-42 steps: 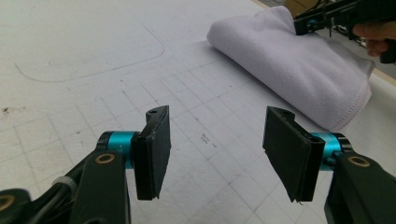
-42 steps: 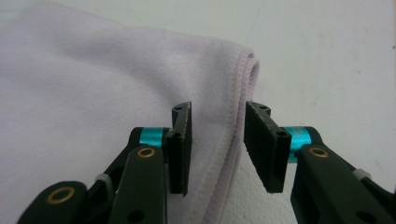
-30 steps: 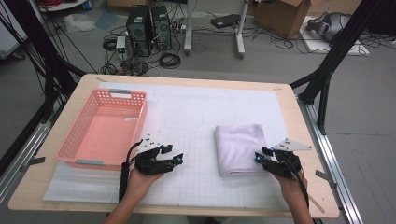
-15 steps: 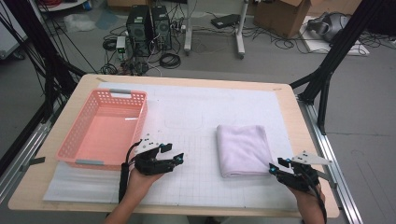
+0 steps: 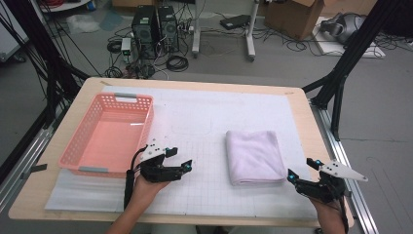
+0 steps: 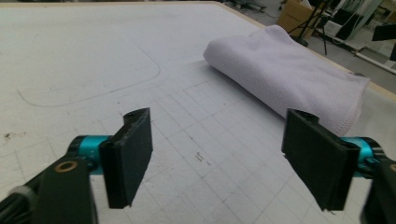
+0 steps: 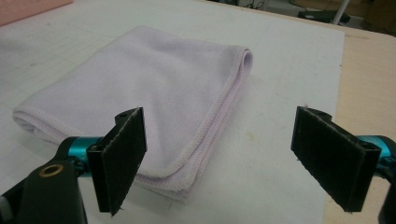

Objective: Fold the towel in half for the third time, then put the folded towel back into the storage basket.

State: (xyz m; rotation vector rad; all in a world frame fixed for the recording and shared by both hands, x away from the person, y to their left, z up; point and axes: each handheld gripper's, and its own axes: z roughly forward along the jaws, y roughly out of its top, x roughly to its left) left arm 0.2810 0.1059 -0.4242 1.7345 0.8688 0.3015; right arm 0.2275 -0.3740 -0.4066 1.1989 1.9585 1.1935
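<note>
A folded lilac towel (image 5: 254,157) lies flat on the white gridded mat (image 5: 204,122), right of centre. My right gripper (image 5: 303,170) hovers just off the towel's near right corner, over the mat's edge. Its jaws have just been opening and stand open with nothing between them. In the right gripper view (image 7: 224,140) the towel (image 7: 140,88) lies ahead and to the left. My left gripper (image 5: 179,158) rests low over the mat, left of the towel, pointing toward it. Its jaws have just been opening too and are empty. The left gripper view (image 6: 223,140) has the towel (image 6: 285,77) ahead to the right.
A pink plastic basket (image 5: 80,141), empty, stands on the mat's left side, just beyond my left hand. The wooden table edge (image 5: 324,131) runs close on the right. Black frame posts flank the table, with computers and boxes on the floor behind.
My right gripper has drawn back from the towel's near right corner, toward the right and the near edge, and opened wide. The left gripper stayed put and its jaws opened wider.
</note>
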